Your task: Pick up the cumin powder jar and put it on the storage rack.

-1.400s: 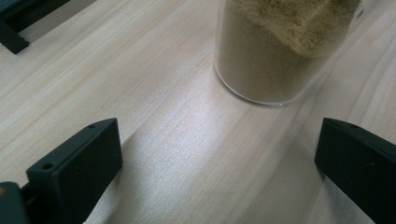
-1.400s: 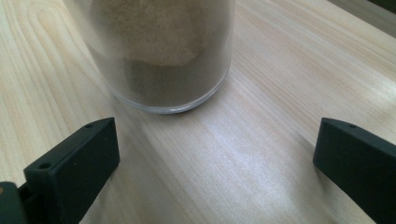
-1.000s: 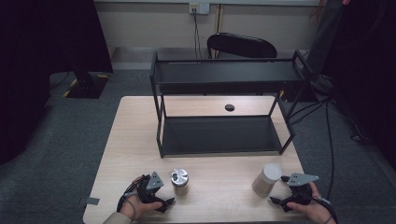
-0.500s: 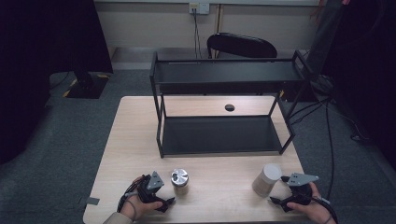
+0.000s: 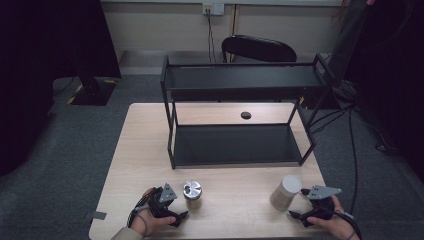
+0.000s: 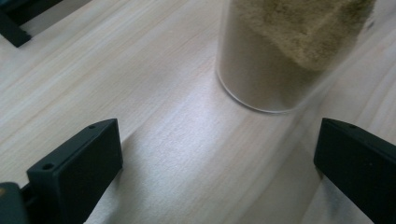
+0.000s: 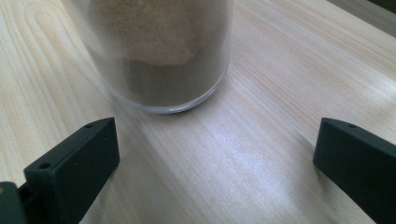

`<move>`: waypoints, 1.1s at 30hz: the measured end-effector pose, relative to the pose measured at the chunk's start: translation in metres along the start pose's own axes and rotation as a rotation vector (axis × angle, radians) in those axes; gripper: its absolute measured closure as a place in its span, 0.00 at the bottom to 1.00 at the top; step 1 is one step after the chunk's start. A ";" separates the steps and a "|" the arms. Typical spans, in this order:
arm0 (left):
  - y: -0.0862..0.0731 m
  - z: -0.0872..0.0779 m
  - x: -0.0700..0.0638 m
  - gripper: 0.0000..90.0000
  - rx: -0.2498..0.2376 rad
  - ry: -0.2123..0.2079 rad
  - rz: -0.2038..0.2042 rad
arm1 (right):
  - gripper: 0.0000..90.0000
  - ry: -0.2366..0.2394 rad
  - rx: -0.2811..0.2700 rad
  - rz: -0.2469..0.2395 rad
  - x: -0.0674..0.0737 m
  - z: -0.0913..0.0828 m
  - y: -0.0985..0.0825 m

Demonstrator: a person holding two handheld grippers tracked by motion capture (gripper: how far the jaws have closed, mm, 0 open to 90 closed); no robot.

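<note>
Two jars stand on the table (image 5: 125, 165), both near the front edge, in front of the black shelf rack (image 5: 240, 120). The left jar (image 5: 192, 194) has a shiny metal lid and sits just beside your left gripper (image 5: 181, 216). The right jar (image 5: 285, 192) has a pale lid and sits just beside your right gripper (image 5: 295, 216).

In the left gripper view the jaws stand wide apart with nothing between them; the clear wall of the left jar (image 6: 280, 56) is ahead and to the right, not yet between the jaws. In the right gripper view the jaws are also spread wide and hold nothing; the right jar (image 7: 159, 56) is ahead and to the left.

Both jars look like clear glass or hard plastic, filled with tan powder. Expect them to be stiff, smooth, likely slippery, fairly heavy for their size, and breakable if glass. Take each one on the straight side wall, about mid-height, jaws square across the round body. Avoid the lid, since it may turn or slip. Keep the jars upright; the powder can shift.
</note>
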State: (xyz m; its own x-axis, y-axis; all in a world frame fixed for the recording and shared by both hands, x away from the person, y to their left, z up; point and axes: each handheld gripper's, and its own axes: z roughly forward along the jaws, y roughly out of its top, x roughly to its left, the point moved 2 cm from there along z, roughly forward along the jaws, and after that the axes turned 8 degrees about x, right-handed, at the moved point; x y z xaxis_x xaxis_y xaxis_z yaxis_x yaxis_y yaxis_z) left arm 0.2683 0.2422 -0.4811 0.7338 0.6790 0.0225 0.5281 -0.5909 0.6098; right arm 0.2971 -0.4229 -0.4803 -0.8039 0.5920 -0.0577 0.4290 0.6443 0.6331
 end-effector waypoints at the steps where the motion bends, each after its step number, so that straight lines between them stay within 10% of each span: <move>1: 0.001 0.000 0.000 0.00 0.000 -0.007 0.001 | 0.00 0.000 0.000 0.000 0.000 0.000 0.000; 33: 0.020 0.006 -0.006 0.01 -0.053 -0.058 -0.012 | 0.00 0.000 0.000 0.000 0.000 0.000 0.000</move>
State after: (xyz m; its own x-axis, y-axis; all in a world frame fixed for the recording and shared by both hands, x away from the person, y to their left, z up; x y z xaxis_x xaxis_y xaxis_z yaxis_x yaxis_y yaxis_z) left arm 0.2769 0.2233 -0.4737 0.7516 0.6589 -0.0298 0.5148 -0.5578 0.6510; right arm 0.2971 -0.4229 -0.4803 -0.8039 0.5920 -0.0575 0.4290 0.6441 0.6333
